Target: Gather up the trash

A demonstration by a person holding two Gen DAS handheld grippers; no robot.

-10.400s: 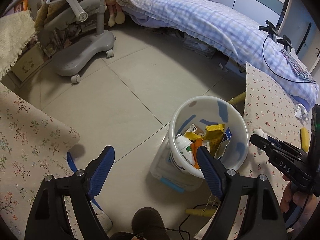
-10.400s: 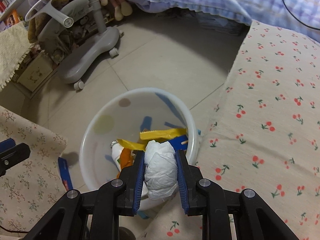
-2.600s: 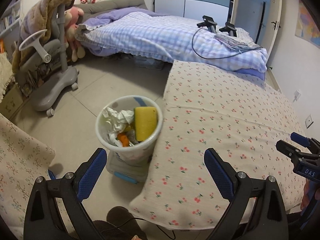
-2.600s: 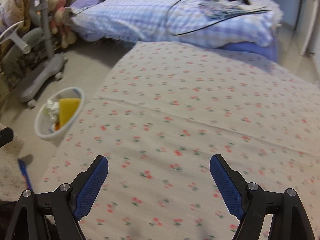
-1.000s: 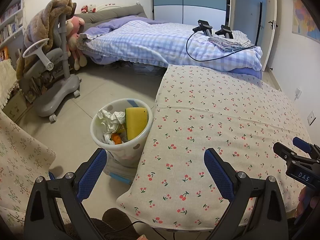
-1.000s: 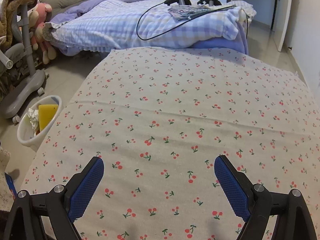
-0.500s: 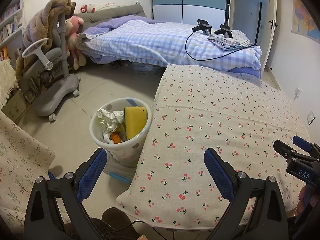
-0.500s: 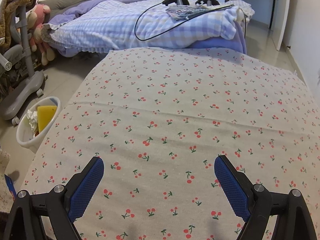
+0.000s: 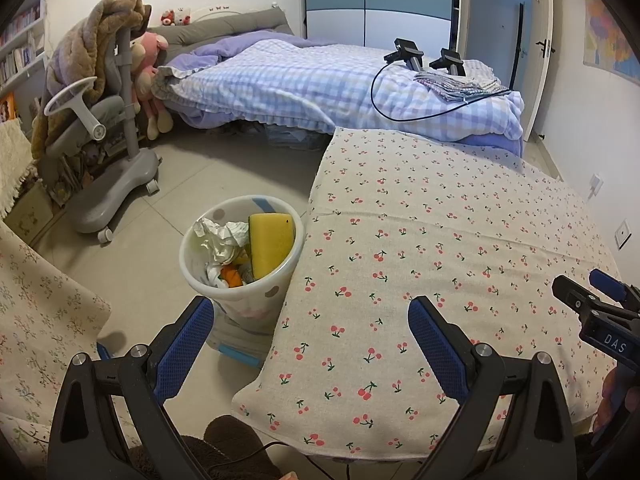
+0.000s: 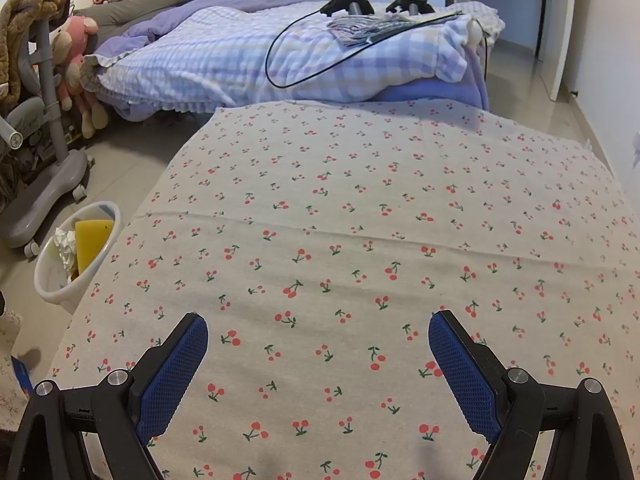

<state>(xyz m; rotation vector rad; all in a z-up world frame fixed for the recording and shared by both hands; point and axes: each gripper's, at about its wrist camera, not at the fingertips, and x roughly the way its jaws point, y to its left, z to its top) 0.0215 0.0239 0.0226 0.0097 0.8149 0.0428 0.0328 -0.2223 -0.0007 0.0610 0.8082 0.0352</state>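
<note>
Left wrist: bin (image 9: 224,300) beyond left fingers (image 9: 180,344).

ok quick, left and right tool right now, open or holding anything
left tool: open, holding nothing.
right tool: open, holding nothing, above the cherry-print cloth.

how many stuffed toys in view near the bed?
2 clear. A pink plush doll stands on the floor between the gray chair and the bed; a small white-and-red plush sits by the headboard. Others may be hidden behind the chair.
</note>
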